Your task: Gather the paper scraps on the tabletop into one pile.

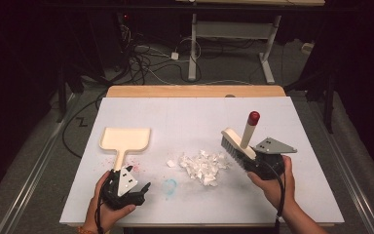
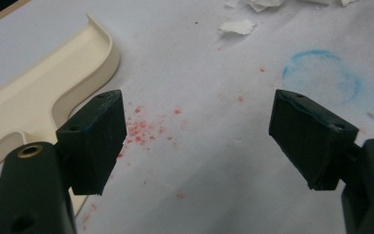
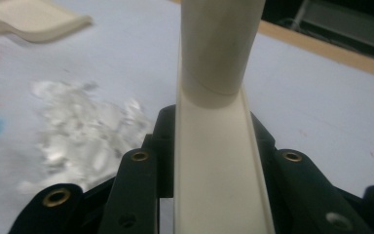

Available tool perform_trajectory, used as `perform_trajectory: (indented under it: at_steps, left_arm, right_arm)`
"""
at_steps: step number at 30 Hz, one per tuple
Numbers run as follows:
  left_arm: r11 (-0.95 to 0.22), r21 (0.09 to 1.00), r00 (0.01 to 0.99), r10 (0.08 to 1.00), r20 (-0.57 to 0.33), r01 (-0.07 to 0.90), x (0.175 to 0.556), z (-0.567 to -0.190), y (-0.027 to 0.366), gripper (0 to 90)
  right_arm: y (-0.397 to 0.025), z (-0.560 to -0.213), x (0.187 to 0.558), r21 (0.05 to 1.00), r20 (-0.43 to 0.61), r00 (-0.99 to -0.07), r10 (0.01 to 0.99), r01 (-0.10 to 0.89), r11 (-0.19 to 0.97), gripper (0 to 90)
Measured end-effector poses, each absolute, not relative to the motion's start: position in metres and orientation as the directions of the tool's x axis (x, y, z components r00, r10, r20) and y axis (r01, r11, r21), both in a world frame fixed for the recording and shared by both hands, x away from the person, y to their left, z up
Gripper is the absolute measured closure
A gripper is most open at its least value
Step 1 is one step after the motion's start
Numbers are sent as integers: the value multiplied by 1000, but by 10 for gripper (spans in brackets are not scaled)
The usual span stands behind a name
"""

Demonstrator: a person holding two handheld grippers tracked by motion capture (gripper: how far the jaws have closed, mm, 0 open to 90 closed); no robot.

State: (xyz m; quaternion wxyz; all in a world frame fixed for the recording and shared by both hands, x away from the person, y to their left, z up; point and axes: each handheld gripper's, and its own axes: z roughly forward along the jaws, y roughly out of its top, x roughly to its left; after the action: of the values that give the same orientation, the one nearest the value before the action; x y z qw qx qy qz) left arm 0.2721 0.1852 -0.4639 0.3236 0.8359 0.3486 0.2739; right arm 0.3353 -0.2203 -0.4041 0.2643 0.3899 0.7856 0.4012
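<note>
White table (image 1: 292, 185) | right gripper (image 1: 253, 158) clamped on brush (image 1: 236, 144) beside paper scraps (image 1: 202, 165) | left gripper (image 1: 131, 187) jaws wide, empty (dustpan (image 1: 125, 139) handle just beside)

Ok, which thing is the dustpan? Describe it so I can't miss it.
Start at the white table and look at its left half, just beyond the left gripper. The dustpan lies flat there, handle toward the person. It is the cream, shovel-shaped piece, unlike the bristled brush and the paper scraps.
</note>
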Motion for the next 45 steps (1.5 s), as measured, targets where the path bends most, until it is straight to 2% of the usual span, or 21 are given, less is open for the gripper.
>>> perform_trajectory:
  at_steps: [2, 8, 16, 18, 29, 31, 36, 40, 45]
  left_arm:
    - [-559, 731, 611, 752, 249, 390, 273, -464, 183, 211]
    - [-553, 729, 605, 759, 240, 404, 272, -464, 184, 216]
    - [-539, 744, 600, 765, 237, 394, 270, -462, 185, 228]
    - [-539, 746, 600, 764, 237, 391, 270, -462, 183, 239]
    - [-546, 753, 617, 749, 241, 368, 272, -462, 183, 228]
    - [-545, 753, 618, 749, 239, 369, 271, -462, 183, 228]
    - [-547, 749, 621, 748, 237, 374, 271, -463, 184, 224]
    - [-536, 748, 611, 759, 224, 391, 269, -463, 185, 223]
    - [-534, 748, 607, 762, 225, 394, 269, -463, 186, 222]
  right_arm:
    - [-218, -417, 344, 819, -132, -506, 853, 428, 381, 675]
    - [-204, -437, 349, 800, -153, -456, 877, 464, 381, 676]
    - [-163, -445, 334, 799, -182, -483, 857, 435, 415, 672]
    - [-154, -446, 330, 810, -148, -480, 864, 442, 385, 671]
    - [-107, -445, 325, 823, -104, -549, 830, 421, 381, 673]
    - [-101, -446, 325, 821, -141, -560, 817, 395, 412, 674]
    - [-110, -434, 331, 840, -111, -570, 814, 384, 383, 675]
    - [-131, -417, 334, 865, -115, -590, 799, 337, 373, 675]
    - [-161, -401, 337, 872, -94, -618, 781, 328, 364, 675]
